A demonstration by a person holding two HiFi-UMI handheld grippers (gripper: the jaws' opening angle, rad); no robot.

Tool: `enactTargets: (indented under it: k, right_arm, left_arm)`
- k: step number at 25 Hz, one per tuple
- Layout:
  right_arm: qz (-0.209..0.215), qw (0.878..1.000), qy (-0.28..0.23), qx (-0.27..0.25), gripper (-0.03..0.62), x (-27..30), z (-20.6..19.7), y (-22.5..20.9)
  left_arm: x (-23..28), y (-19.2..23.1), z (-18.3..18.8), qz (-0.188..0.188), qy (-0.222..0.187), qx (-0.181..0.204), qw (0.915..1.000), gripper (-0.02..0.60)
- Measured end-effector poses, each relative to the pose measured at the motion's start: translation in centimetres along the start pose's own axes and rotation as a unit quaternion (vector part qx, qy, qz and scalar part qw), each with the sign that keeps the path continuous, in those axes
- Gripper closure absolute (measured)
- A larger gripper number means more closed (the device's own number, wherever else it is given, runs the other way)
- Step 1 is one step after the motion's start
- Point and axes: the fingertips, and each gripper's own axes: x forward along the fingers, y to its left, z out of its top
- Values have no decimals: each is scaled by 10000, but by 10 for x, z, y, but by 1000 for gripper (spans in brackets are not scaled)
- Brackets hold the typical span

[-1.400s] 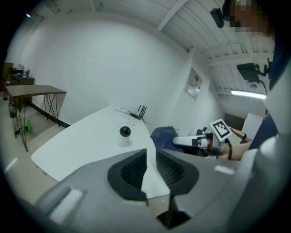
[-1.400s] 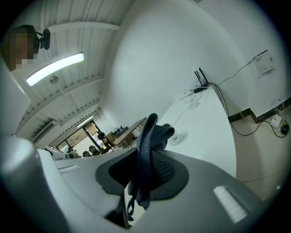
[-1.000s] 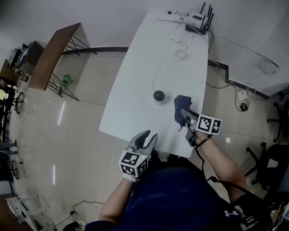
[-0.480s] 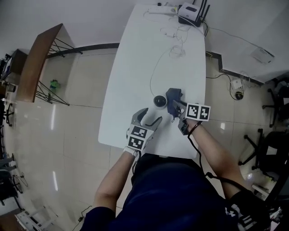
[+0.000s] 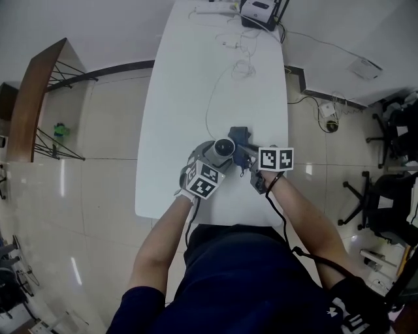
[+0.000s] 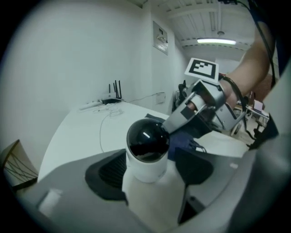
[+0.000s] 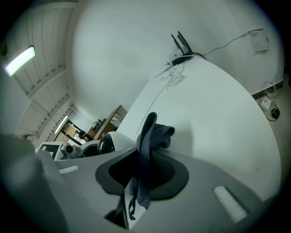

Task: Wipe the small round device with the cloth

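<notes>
While L gripper (image 5: 212,156) straddles the small round device (image 5: 224,147), R gripper (image 5: 248,153) holds the cloth (image 5: 238,136) beside it.
L gripper: jaws have just been opening and now stand spread wide, w/ the device upright between them on the bench (image 5: 189,78), pads not pressing it. R gripper, just to its right: jaws nearly together, pinching the dark-blue cloth, which sticks up ahead of them by the device's right side; can't tell if touching. Print: b/w square code markers on each gripper's cube. Room: bench's near edge just behind both grippers, right edge near R gripper; bare top ahead as far as thin cable (image 5: 212,98) & router (image 5: 257,12) at far end.
</notes>
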Motion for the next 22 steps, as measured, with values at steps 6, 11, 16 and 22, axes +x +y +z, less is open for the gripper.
enactTargets:
  k: [6,11,16,22]
  right_arm:
    - [104,9993,195,-298,528,-1,-11,13]
    - [254,9990,209,-302,528,-6,-23,23]
    - [377,9990,153,-162,526,-5,-24,21]
    - [669,9976,-42,-159,525,-29,-3,32]
  left_arm:
    - [-6,-5,-1,-72,-100,-169,9998,291]
    - [-13,-13,-11,40,-147,-362,9992,290]
    - [-19,-13,-12,146,-157,-377,9991,276]
    - [-60,-13,-20,460,-375,-1074,9924,268]
